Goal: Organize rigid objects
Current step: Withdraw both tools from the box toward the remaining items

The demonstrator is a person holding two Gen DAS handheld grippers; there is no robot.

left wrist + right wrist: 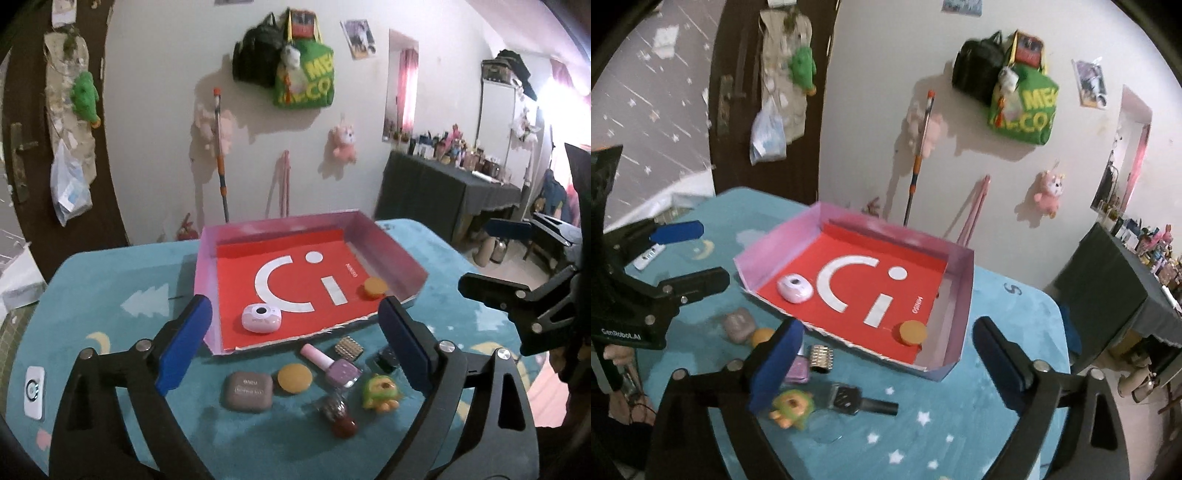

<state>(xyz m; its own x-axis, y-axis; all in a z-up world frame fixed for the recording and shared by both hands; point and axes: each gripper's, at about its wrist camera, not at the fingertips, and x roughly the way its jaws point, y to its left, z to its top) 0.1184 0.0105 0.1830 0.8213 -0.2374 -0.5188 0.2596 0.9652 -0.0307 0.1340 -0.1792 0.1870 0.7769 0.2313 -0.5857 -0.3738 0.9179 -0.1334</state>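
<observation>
A pink-walled tray [273, 224] [960, 291] with a red floor sits on the teal table. In it lie a white-pink round device [260, 317] [795, 290] and an orange disc [375, 287] [913, 332]. In front of the tray lie a taupe case [247, 390], a second orange disc [294, 378], a pink polish bottle [334, 363], a silver studded clip [348, 347], a green toy [380, 391] and a red bottle [340, 417]. My left gripper [295, 304] [698, 254] hangs open above them, holding nothing. My right gripper [888, 326] [484, 258] is open and empty over the tray's near corner.
A white remote [34, 391] lies at the table's left edge. A black-capped bottle [860, 402] lies beside the green toy. Behind the table are a wall with hanging bags, a mop and a dark door. A cluttered dark-clothed table [450, 184] stands to the right.
</observation>
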